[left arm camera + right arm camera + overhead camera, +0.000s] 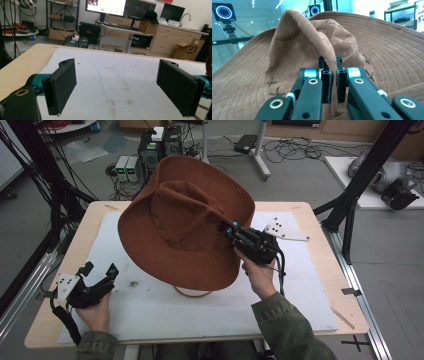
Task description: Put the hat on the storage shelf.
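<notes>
The hat (185, 222) is held tilted above the mat (150, 305), its crown pinched by the clamped right gripper (231, 231), while the left gripper (100, 272) rests apart; judged next, a slow lowering onto the ring (192, 293) is called for.

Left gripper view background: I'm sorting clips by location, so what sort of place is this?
Probably a lab or workshop office: a desk with monitors, wooden cabinets with a sink faucet, cardboard boxes, and loose cables with electronics on the floor.
</notes>
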`<state>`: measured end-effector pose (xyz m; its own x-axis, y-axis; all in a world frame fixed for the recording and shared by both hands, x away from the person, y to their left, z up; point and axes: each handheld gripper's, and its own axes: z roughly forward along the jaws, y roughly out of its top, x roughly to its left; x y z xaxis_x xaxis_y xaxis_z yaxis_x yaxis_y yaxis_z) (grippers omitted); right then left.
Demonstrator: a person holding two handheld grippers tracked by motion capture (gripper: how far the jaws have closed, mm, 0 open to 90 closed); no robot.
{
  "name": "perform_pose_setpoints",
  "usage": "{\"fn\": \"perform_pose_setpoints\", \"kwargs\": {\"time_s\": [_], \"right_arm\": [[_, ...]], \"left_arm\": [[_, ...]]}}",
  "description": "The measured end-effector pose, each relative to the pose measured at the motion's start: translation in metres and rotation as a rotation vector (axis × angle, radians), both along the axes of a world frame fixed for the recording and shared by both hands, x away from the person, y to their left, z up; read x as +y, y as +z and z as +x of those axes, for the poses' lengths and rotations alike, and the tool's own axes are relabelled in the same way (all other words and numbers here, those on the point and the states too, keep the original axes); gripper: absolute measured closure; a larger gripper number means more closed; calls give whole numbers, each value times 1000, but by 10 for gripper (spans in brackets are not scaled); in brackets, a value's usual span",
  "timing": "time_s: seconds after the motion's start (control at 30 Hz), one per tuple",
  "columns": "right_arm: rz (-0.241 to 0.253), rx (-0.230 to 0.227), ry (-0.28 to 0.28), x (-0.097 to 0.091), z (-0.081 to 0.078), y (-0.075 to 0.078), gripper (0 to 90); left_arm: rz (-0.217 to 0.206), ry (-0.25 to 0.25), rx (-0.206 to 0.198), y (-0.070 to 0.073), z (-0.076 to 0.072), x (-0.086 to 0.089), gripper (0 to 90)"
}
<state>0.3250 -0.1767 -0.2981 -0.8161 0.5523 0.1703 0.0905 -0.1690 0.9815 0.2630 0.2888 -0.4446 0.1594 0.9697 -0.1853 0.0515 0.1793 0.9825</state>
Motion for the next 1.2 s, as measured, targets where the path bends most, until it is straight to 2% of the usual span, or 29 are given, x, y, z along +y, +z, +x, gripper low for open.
{"fn": "perform_pose_setpoints", "kwargs": {"time_s": [0.07,0.1,0.17,0.3,0.37,0.57,0.73,0.8,0.87,0.97,1.03,1.1,1.17,1.2], "right_arm": [[-7,29,10,-1,-1,-2,873],[-14,59,18,-2,-2,-2,872],[-23,67,24,-2,-1,-3,871],[-76,104,56,1,-3,-4,868],[-92,100,60,3,-4,-6,867],[-63,101,51,2,-7,-11,858],[-50,90,50,2,-7,-12,808],[-42,95,53,2,-7,-11,696],[-35,81,52,1,-7,-11,544],[-61,42,20,2,-10,-10,350],[-72,17,12,2,-12,-10,264],[-62,-1,25,3,-13,-10,184],[-59,-17,22,3,-14,-10,119],[-58,-19,24,3,-15,-9,119]], "left_arm": [[-4,-1,2,0,0,0,165],[-4,0,1,0,0,0,165],[-3,0,1,0,0,0,165],[1,0,5,-1,1,0,165],[4,-3,5,-1,1,-1,165],[3,-2,6,-1,1,0,166],[4,-3,5,-1,1,-1,166],[5,-3,4,-1,1,-1,166],[6,-2,5,-1,0,-1,166],[5,-2,6,-1,0,-1,166],[5,-3,4,-1,0,-1,166],[3,-3,3,-1,0,-1,166],[4,-3,4,-1,0,-1,166],[3,-3,4,-1,0,-1,166]]}}
